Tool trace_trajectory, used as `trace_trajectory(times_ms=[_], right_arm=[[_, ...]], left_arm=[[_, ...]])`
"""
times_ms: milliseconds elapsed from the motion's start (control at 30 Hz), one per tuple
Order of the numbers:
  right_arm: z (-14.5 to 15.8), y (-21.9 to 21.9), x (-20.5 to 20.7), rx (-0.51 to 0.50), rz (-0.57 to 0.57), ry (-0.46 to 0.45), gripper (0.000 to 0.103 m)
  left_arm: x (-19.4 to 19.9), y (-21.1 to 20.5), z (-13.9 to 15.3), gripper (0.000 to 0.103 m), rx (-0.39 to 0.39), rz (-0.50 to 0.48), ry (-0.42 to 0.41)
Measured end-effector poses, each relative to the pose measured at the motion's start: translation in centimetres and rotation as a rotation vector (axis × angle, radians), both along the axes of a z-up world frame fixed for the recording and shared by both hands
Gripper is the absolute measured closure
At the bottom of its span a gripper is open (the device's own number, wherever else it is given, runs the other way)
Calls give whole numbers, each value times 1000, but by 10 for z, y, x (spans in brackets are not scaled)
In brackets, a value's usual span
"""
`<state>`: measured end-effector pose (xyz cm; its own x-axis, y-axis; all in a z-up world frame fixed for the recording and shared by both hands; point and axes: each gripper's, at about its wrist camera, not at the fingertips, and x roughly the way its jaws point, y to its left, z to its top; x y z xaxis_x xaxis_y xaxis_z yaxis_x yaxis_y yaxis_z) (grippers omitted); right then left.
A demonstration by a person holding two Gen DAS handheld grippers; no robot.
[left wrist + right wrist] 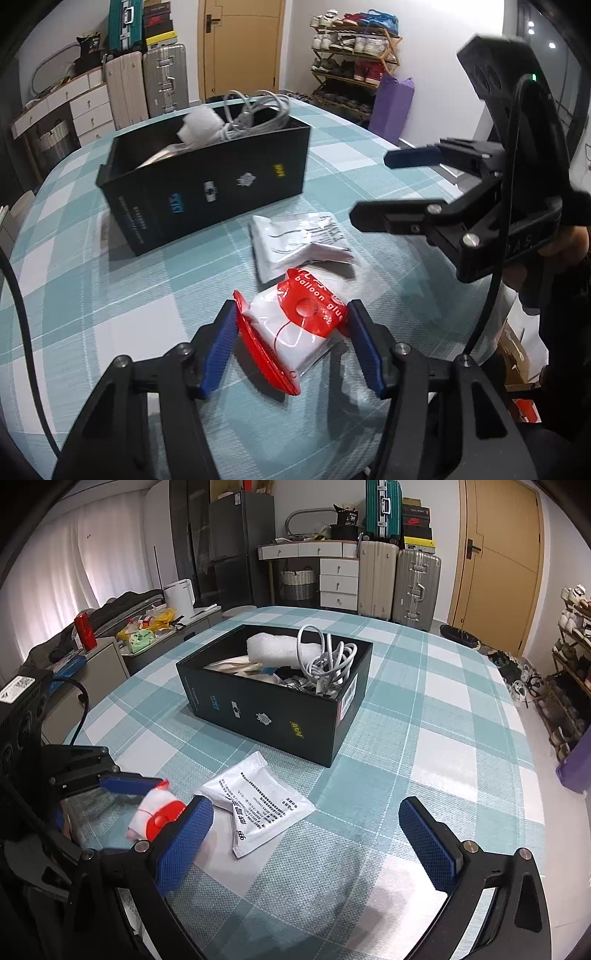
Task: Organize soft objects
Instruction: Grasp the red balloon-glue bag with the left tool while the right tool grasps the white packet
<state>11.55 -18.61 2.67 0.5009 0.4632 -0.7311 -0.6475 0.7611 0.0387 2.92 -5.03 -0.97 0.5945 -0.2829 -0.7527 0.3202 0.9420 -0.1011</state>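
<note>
Glue pack (295, 332) lies on the bench (110, 314), between the left claw's (291, 343) pads, which touch its two ends. It looks soft, light and slippery, so pinch it across the middle. Right claw (306, 842) is spread wide, holding nothing, above the white pouch (255, 805). Box (273, 690) sits behind.
</note>
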Motion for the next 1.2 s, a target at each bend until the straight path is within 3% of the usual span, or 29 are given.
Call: trace_trajectory(times_ms=[400,667,967,1067,1200], right_arm=[[-26,30,3,-73,48,46,1],[-36,45,17,-146,52,55,1],[-44,51,28,-149,35,95,1],[-44,51,29,-141,25,90,4],[-42,54,29,-115,51,100,16]], left_arm=[[8,46,6,44,-28,136,-27],[14,50,6,44,-28,157,-33],[19,55,4,44,-33,177,-29],[20,55,3,44,-30,180,-27],[24,58,3,44,-38,189,-27]])
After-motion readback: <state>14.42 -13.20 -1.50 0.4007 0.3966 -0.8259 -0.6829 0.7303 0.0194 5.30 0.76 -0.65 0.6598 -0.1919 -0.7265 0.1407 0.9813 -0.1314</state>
